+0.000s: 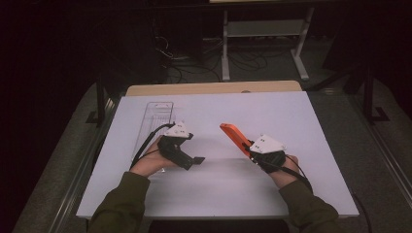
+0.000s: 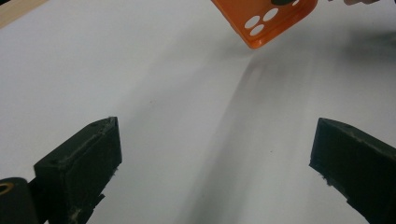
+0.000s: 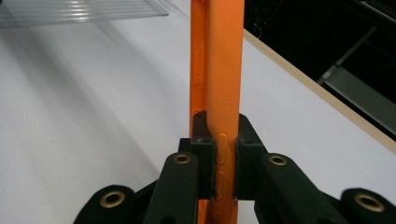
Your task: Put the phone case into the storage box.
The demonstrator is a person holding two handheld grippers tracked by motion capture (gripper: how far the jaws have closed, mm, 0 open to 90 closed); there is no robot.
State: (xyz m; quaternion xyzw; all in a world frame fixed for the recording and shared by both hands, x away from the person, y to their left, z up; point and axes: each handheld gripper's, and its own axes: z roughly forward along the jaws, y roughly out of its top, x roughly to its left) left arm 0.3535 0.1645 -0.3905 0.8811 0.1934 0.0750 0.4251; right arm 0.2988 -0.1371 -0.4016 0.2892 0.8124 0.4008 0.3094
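An orange phone case [image 1: 232,135] is held edge-on above the white board [image 1: 282,116], right of centre. My right gripper [image 1: 248,148] is shut on its lower end; in the right gripper view both pads [image 3: 204,140] press the case's sides [image 3: 224,65], by its button cutouts. My left gripper [image 1: 196,160] lies low over the board to the left, pointing right, jaws wide open with nothing between them [image 2: 217,125]. The case's corner with camera holes [image 2: 266,21] hangs ahead of it.
A clear plastic tray [image 1: 158,116] lies on the board's left side, behind the left hand, and its ribbed edge [image 3: 84,11] shows far off. The wooden table edge [image 1: 214,88] runs behind the board. A white shelf frame [image 1: 265,29] and cables stand on the dark floor beyond.
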